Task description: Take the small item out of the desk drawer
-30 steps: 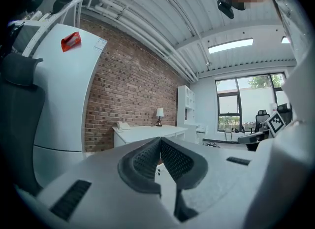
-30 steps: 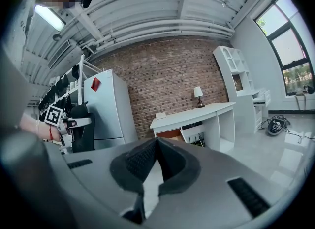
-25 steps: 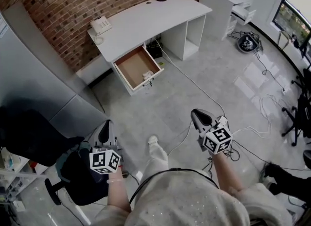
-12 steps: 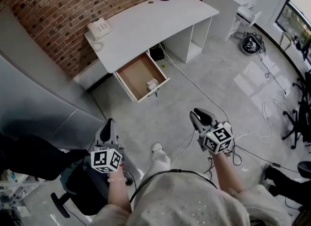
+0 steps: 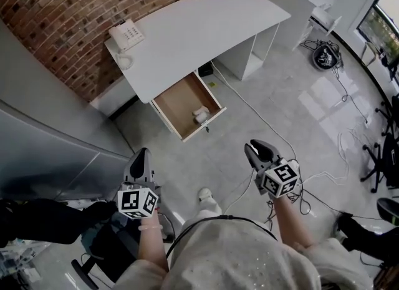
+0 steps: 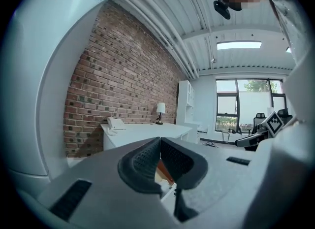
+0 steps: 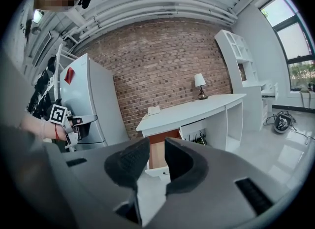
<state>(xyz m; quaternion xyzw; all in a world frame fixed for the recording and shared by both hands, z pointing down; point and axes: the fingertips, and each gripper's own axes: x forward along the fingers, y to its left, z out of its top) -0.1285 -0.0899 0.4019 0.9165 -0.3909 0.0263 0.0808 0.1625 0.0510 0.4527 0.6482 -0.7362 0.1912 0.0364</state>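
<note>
— Three views, taken in turn. Head view: the drawer (image 5: 177,98) under the bench (image 5: 187,30) already stands pulled out. The small item (image 5: 201,115) lies pale inside, near the front edge, untouched. Your left claw (image 5: 140,158) and right claw (image 5: 257,149) hang over the floor, well apart from it.
— So you have the opening done. The reach, the grip and the lift out are all left to you.
— Left gripper view: your left claw's pads are together with nothing in them. The drawer shows only as a sliver behind them, and the item not at all.
— Right gripper view: your right claw stands apart, having just been opening, with nothing between its pads. The drawer front lies in line beyond the gap, its inside hidden.
— What the item is, you cannot settle from here: too small to tell.
</note>
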